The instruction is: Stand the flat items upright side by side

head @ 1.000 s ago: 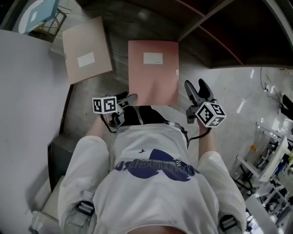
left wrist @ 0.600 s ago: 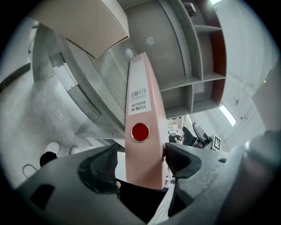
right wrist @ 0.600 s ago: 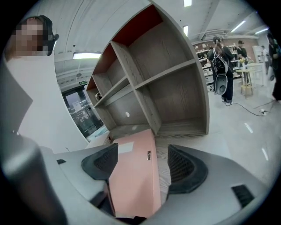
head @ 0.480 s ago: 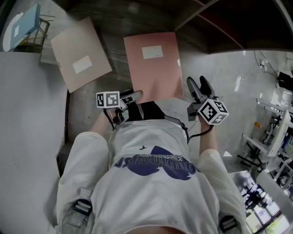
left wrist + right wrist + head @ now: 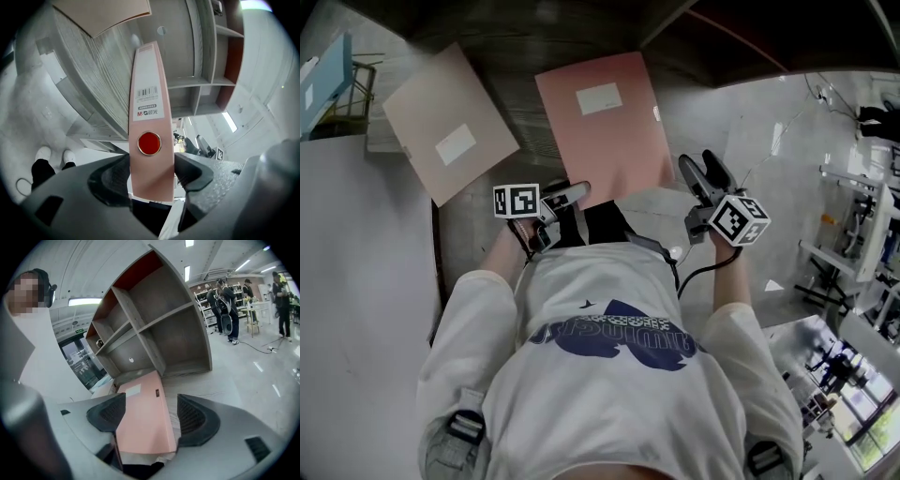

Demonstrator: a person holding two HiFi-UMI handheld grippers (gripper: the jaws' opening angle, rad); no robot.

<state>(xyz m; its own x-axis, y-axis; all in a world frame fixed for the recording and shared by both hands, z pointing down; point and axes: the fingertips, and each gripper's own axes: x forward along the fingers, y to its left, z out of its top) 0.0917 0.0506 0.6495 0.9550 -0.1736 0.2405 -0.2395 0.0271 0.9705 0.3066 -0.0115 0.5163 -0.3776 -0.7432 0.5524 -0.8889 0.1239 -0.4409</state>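
A pink box file (image 5: 600, 122) lies flat on the grey wood-grain table (image 5: 525, 141). A second, beige file (image 5: 445, 127) lies flat to its left. My left gripper (image 5: 567, 195) is at the pink file's near left corner. In the left gripper view the file's spine (image 5: 146, 117), with a barcode label and a red ring hole, fills the gap of the left gripper (image 5: 151, 173). Its jaws have just been closing and both pads touch the spine. My right gripper (image 5: 703, 173) stands open just right of the near right corner. The pink file (image 5: 140, 418) shows past the right gripper (image 5: 149, 416).
An open brown-and-grey shelf unit (image 5: 154, 324) stands behind the files at the table's far side. A blue item on a wire rack (image 5: 323, 75) is at the far left. People (image 5: 227, 310) stand far off across the room. White cables trail on the floor at right.
The left gripper has turned and closed in on the pink file's near left corner. The right gripper has shifted slightly. The head view has swung, so both files appear tilted.
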